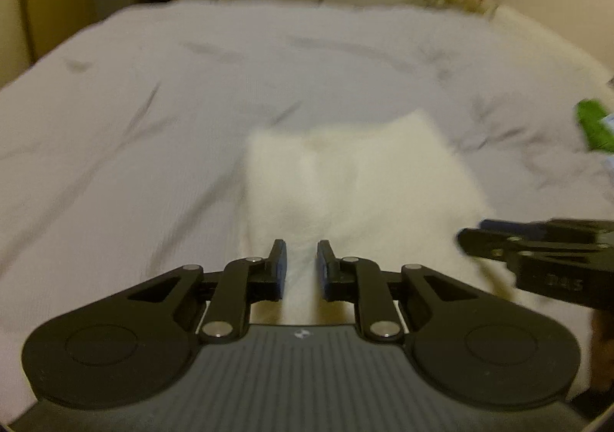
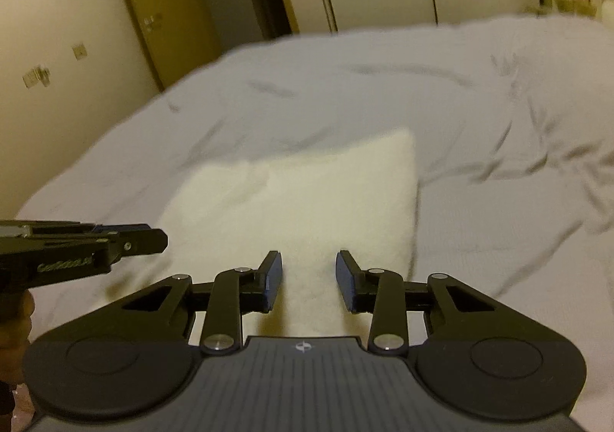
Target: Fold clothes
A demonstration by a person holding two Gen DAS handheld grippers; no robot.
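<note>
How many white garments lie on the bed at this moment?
1. One folded white garment lies on the pale bed sheet, just ahead of the open left gripper and right gripper. Others may lie outside both views.

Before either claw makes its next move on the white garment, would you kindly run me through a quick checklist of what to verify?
1. Left claw open and empty: ok, jaws apart with nothing between them.
2. Right claw open and empty: ok, jaws apart, a wider gap than the left.
3. White garment lying in a compact folded shape on the bed sheet: ok; layers too blurred to count.
4. Both claws pointed at the garment's near edge: ok.
5. Claws apart from each other: ok, side by side.
6. Green object at the right edge away from the garment: ok; what it is, cannot tell.
</note>
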